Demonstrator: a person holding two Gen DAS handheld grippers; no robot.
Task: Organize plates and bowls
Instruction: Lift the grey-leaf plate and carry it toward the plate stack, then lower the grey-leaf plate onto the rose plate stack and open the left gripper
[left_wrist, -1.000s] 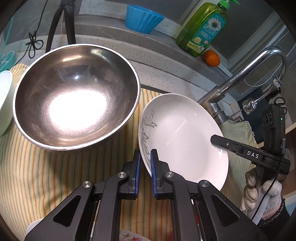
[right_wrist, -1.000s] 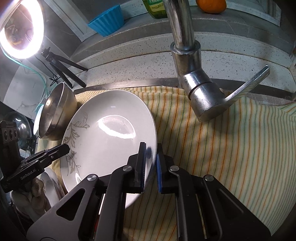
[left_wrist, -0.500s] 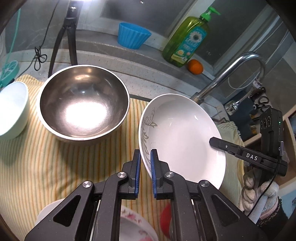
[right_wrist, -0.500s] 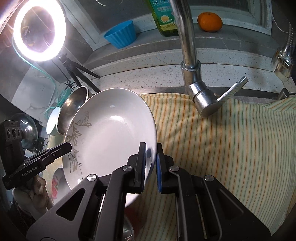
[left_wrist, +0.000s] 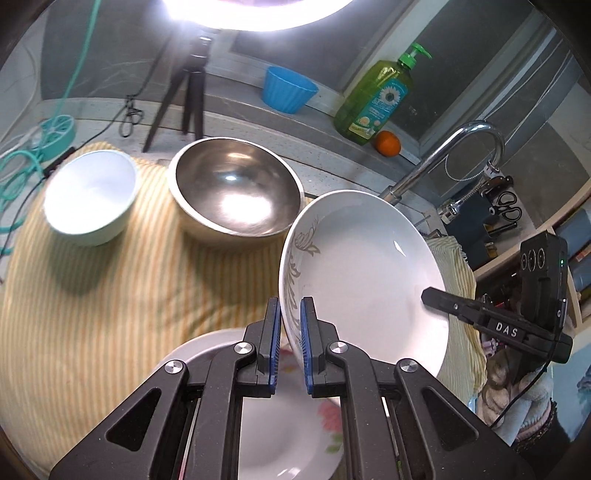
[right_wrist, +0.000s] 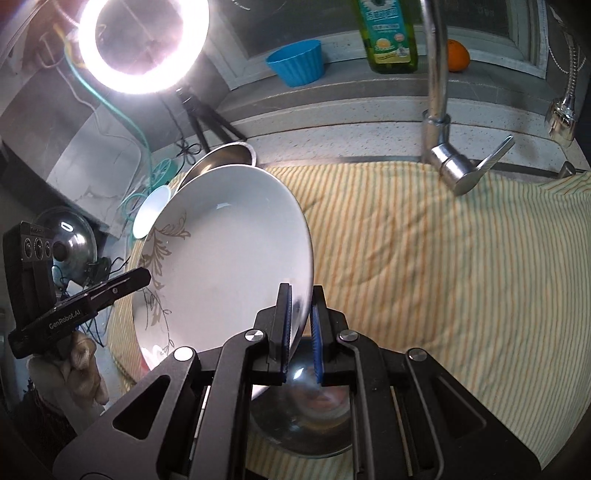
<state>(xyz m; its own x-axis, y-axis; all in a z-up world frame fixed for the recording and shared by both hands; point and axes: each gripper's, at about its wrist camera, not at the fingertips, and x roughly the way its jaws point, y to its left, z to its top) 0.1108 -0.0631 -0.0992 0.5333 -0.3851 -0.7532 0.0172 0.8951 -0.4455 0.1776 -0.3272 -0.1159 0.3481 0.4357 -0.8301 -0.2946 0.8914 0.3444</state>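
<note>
A white plate with a brown leaf pattern (left_wrist: 365, 280) is held in the air, tilted, by both grippers at opposite rims. My left gripper (left_wrist: 290, 332) is shut on its patterned rim. My right gripper (right_wrist: 300, 321) is shut on the plain rim of the plate (right_wrist: 229, 258). A flowered plate (left_wrist: 280, 424) lies on the striped cloth (left_wrist: 110, 295) below the left gripper. A steel bowl (left_wrist: 236, 195) and a white bowl (left_wrist: 90, 197) stand further back. Another steel bowl (right_wrist: 303, 424) lies below my right gripper.
A faucet (right_wrist: 439, 110) stands behind the cloth-covered surface (right_wrist: 461, 258). On the ledge are a blue cup (left_wrist: 288, 94), a green soap bottle (left_wrist: 373, 99) and an orange (left_wrist: 388, 142). A ring light on a tripod (right_wrist: 144, 44) stands at the back left.
Both grippers have lifted the leaf-pattern plate up and drawn it back toward the front. The steel and white bowls now look farther away, and the flowered plate has come into view below.
</note>
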